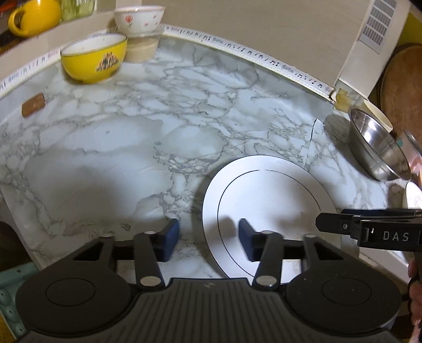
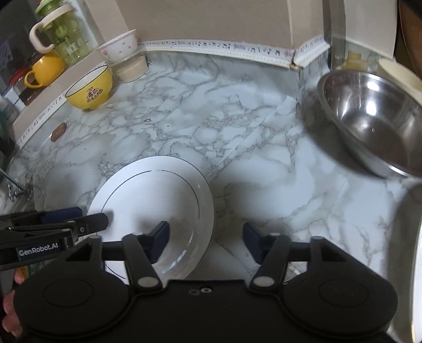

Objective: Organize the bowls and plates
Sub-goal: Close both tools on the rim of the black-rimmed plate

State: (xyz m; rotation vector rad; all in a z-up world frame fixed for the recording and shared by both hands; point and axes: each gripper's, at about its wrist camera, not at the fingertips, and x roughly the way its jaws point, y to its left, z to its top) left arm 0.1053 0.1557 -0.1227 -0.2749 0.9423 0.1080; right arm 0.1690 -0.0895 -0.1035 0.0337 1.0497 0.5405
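Note:
A white plate (image 1: 271,205) with a thin dark ring lies flat on the marble counter (image 1: 132,147); it also shows in the right wrist view (image 2: 158,190). My left gripper (image 1: 208,241) is open and empty, its jaws straddling the plate's left rim. My right gripper (image 2: 205,242) is open and empty over the plate's right rim. A steel bowl (image 2: 369,118) sits at the right. A yellow bowl (image 1: 93,62) and a white flowered bowl (image 1: 138,18) stand at the back left.
A yellow mug (image 2: 43,70) and a green jar (image 2: 66,34) stand on a ledge at the left. A small brown piece (image 1: 33,105) lies on the counter. A beige lidded tub (image 1: 139,48) carries the flowered bowl. A white appliance (image 1: 369,47) is at the back right.

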